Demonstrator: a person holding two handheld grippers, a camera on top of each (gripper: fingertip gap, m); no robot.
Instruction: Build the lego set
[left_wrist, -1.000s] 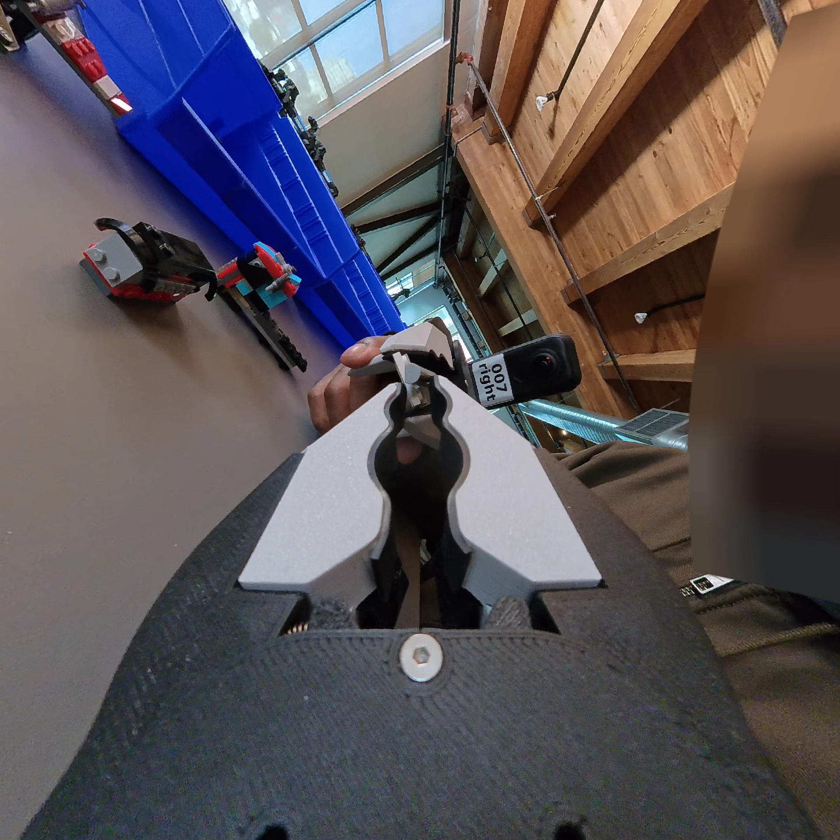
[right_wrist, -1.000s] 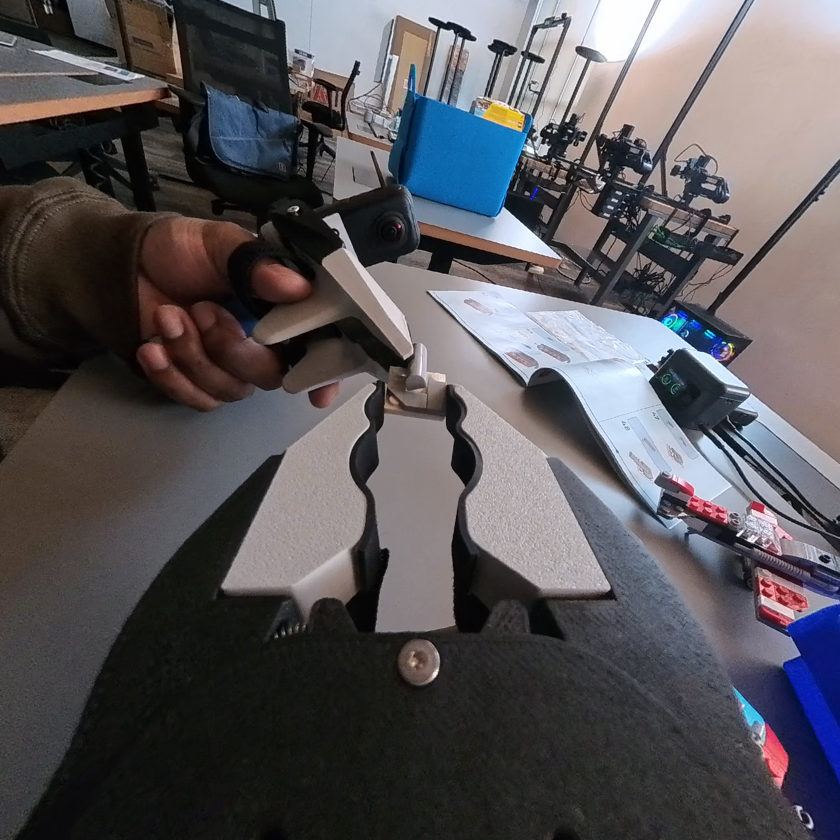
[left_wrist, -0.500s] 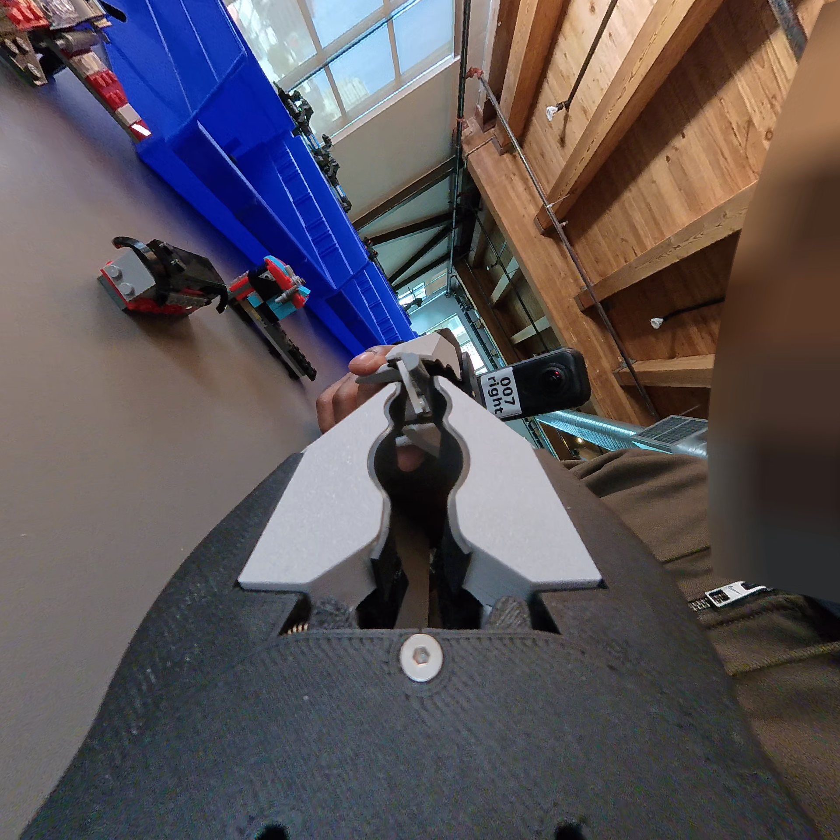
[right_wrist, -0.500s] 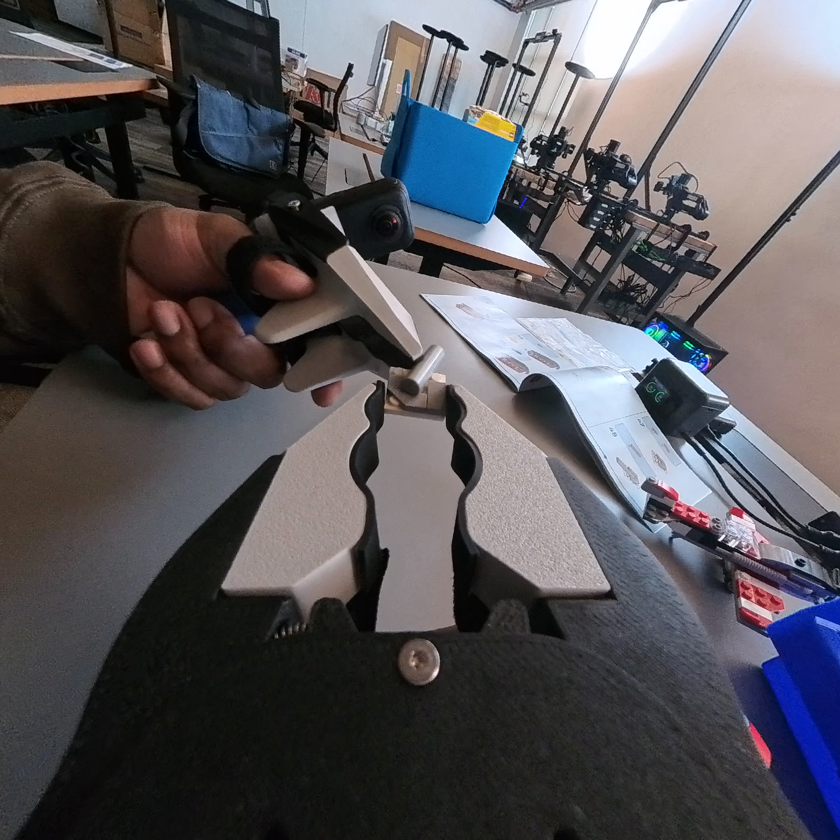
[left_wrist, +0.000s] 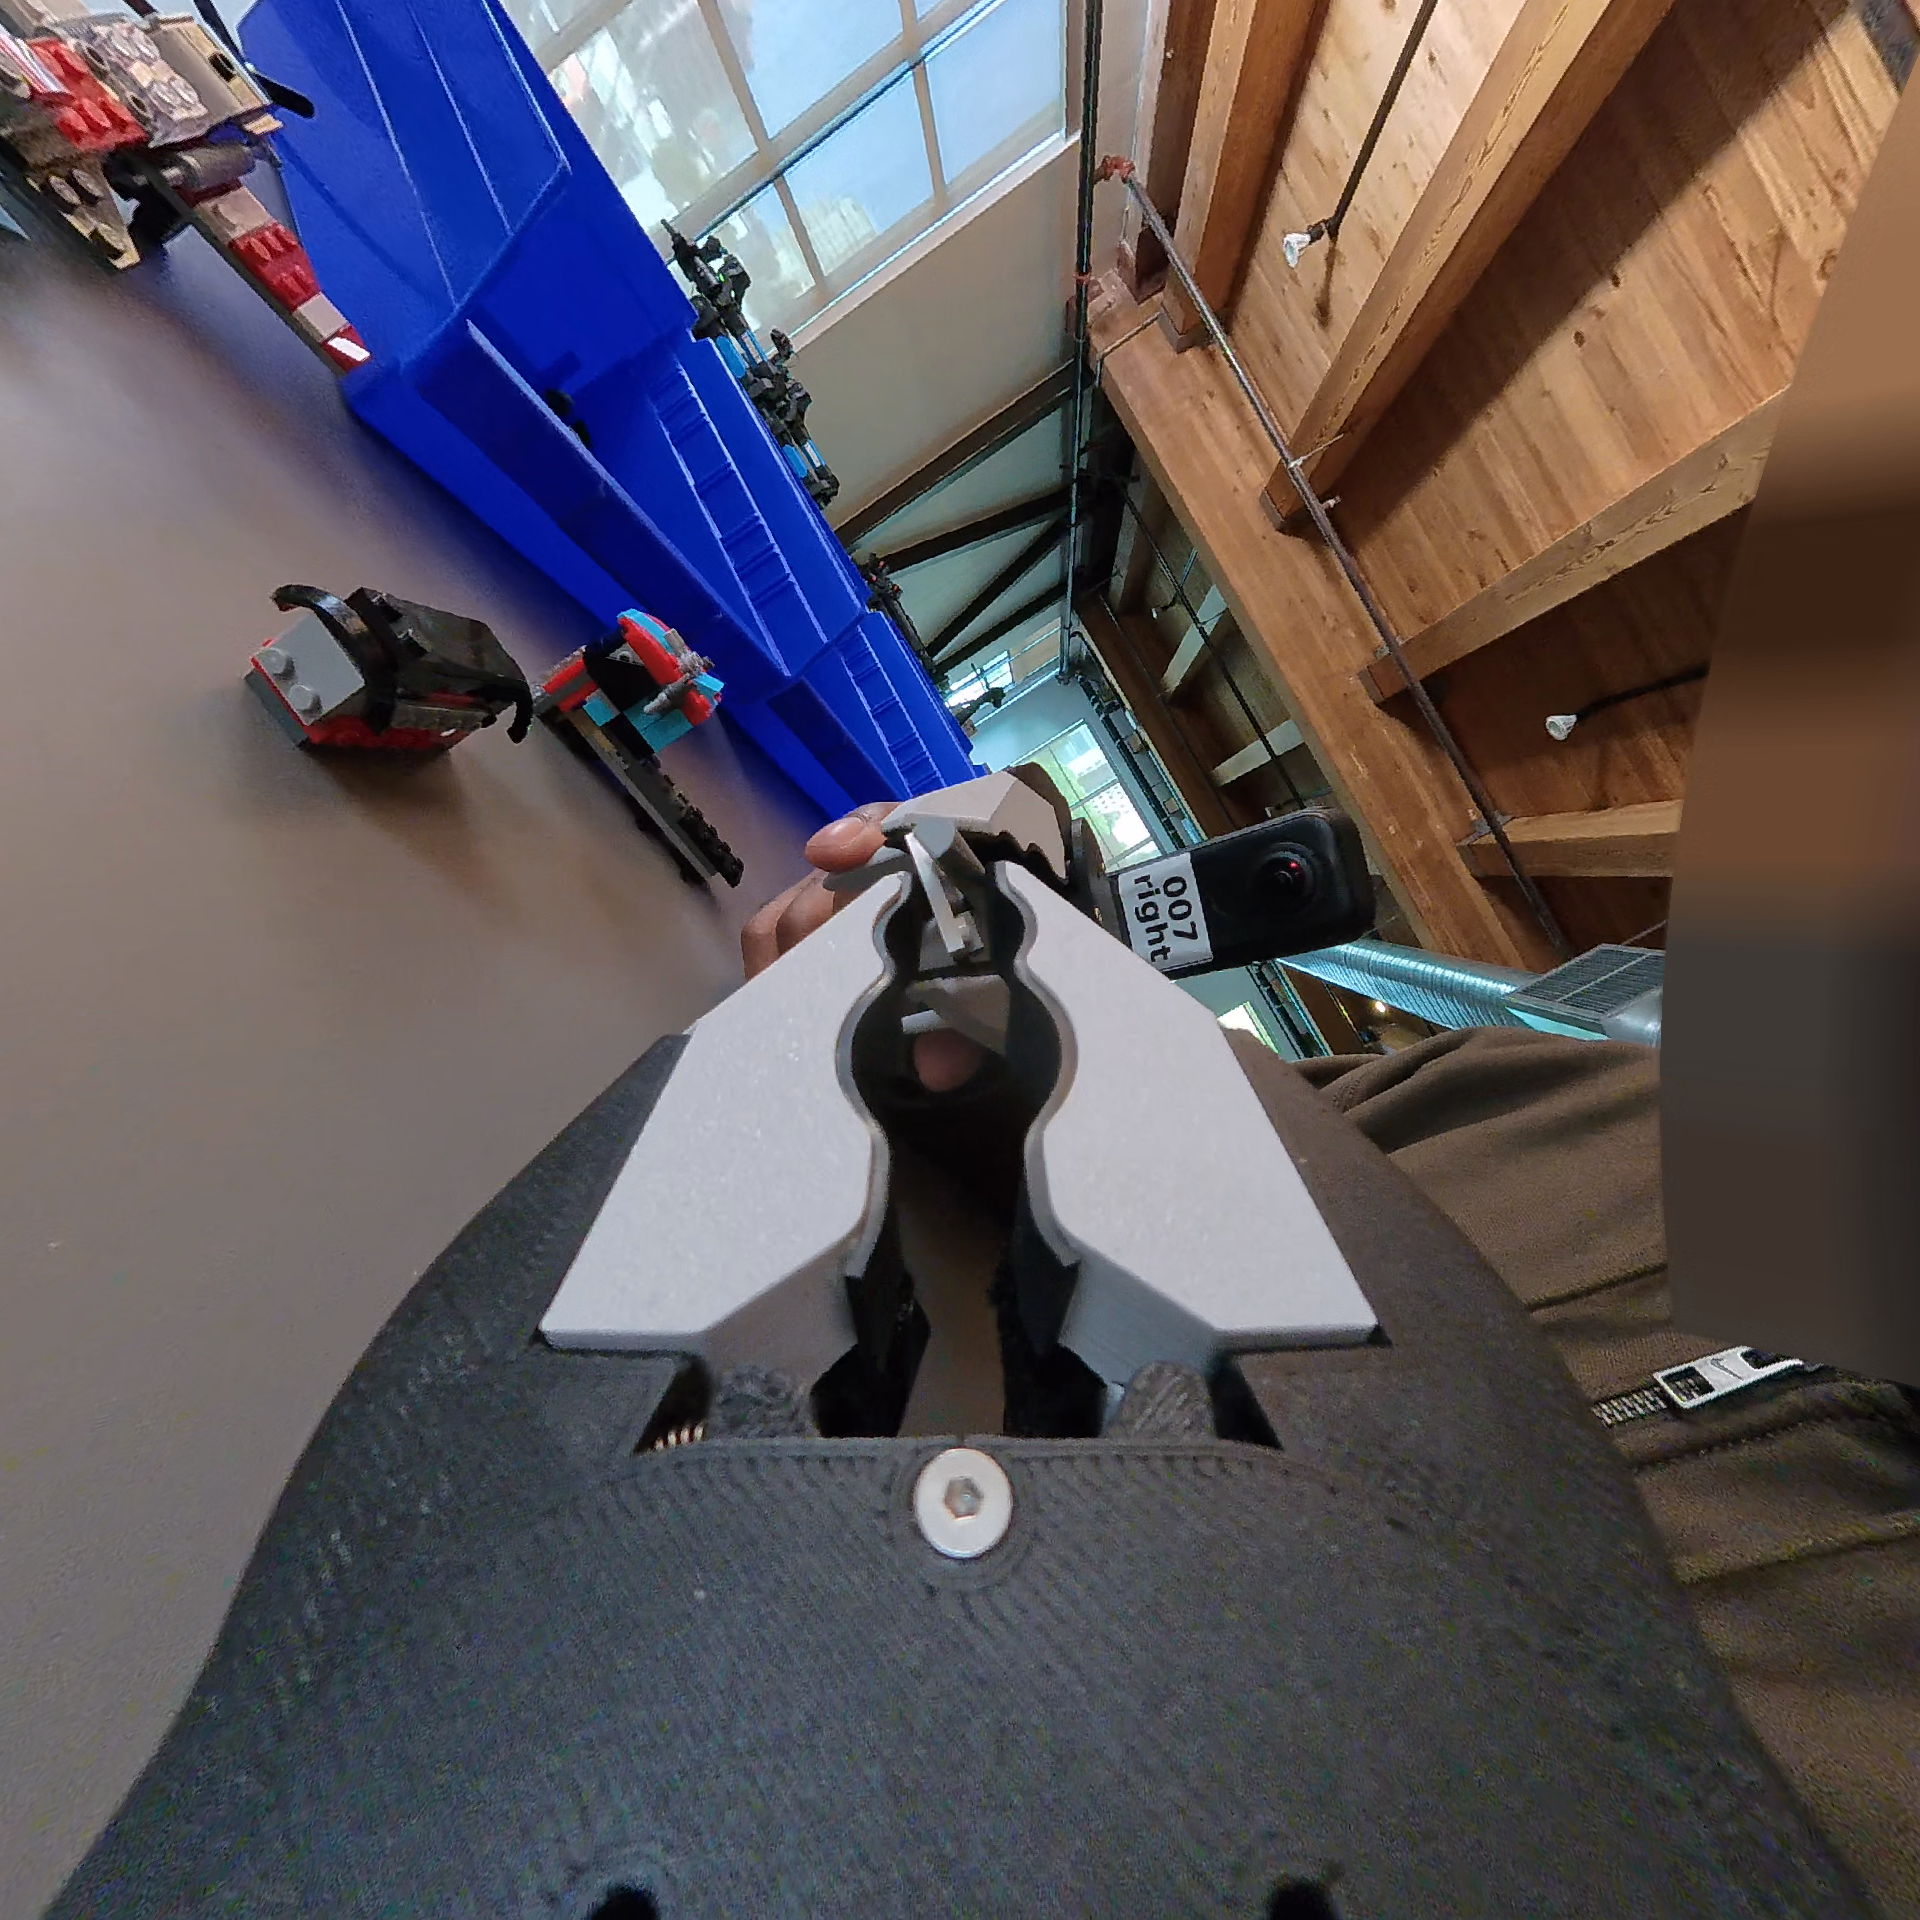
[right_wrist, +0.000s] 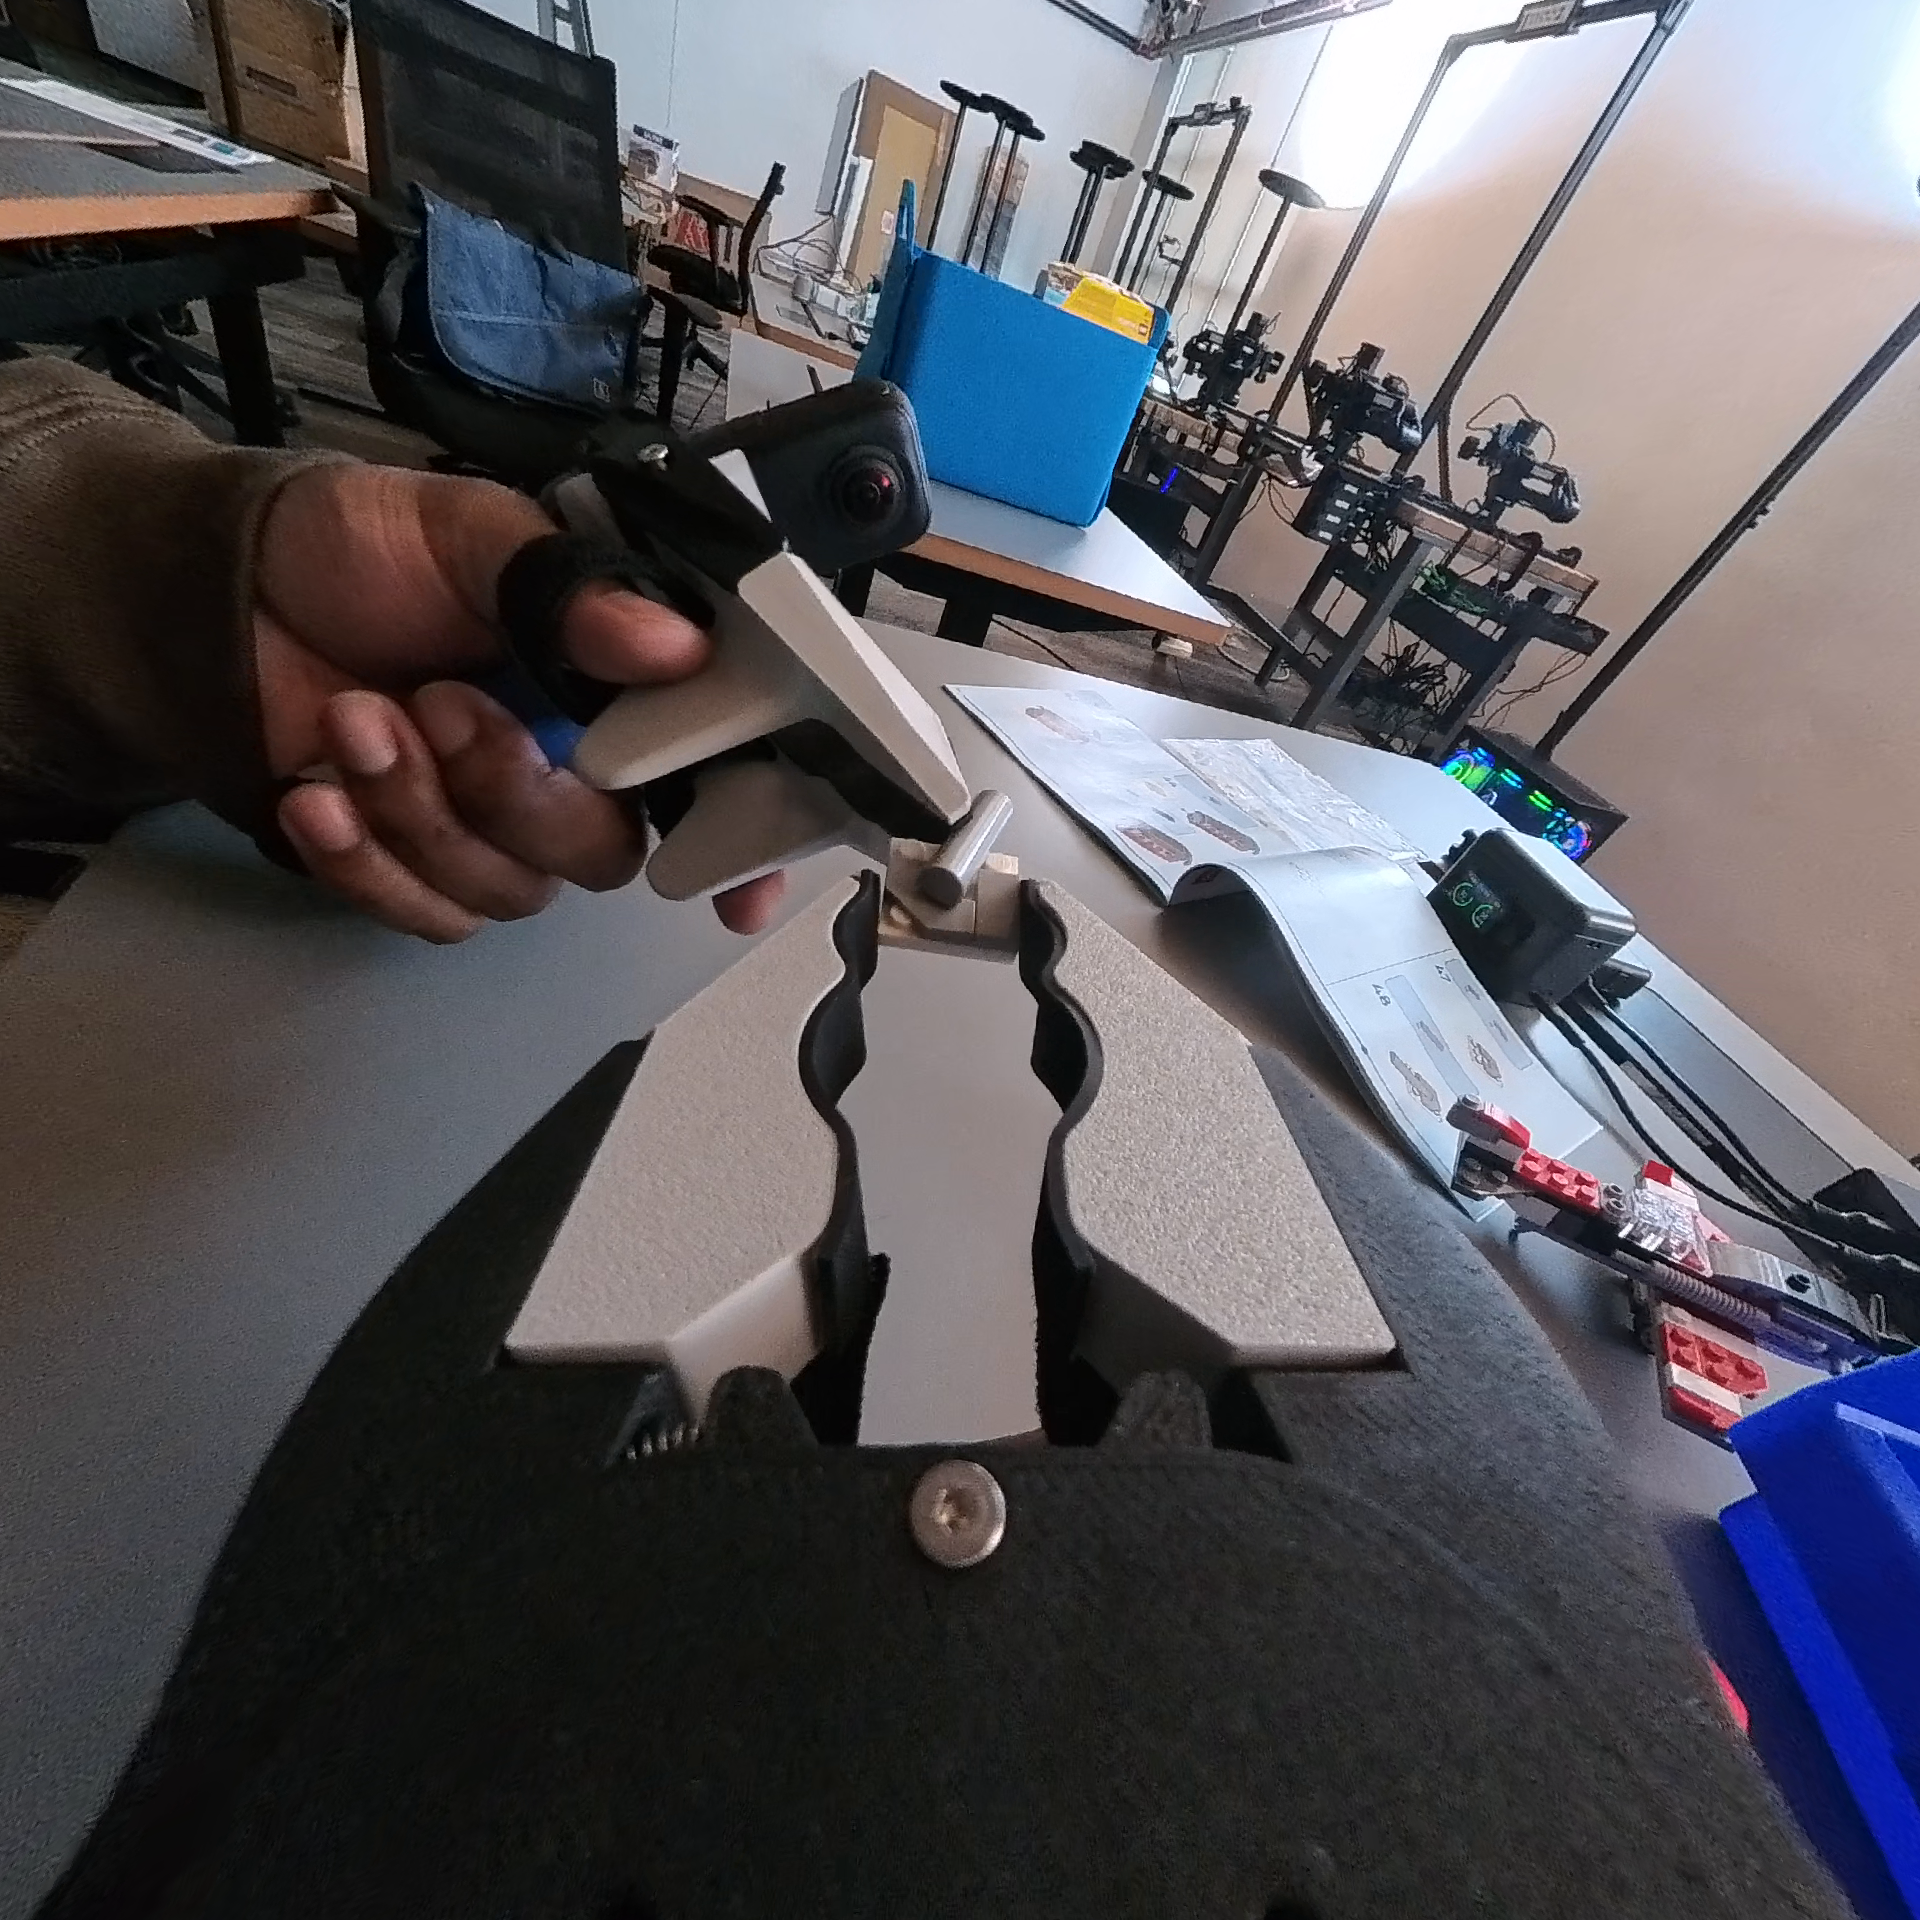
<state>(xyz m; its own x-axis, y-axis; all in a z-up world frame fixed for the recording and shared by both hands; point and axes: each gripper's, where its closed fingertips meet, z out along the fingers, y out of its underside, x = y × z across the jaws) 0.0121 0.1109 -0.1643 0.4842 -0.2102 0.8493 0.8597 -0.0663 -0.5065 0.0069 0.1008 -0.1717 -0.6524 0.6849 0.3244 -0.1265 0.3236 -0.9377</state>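
Two grippers meet over the table: right gripper (right_wrist: 948, 914) clamps a tan brick piece (right_wrist: 961, 920), left gripper (right_wrist: 925, 821) pinches a grey rod (right_wrist: 966, 857) against it, seating needs steady pressure.

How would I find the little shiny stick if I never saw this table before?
Start at the grey table and find the two grippers meeting above it. The left gripper, held in a hand, pinches a small silver rod in its fingers. It is round, smooth and metallic, unlike the pale, blocky brick piece just beneath it in the right gripper.
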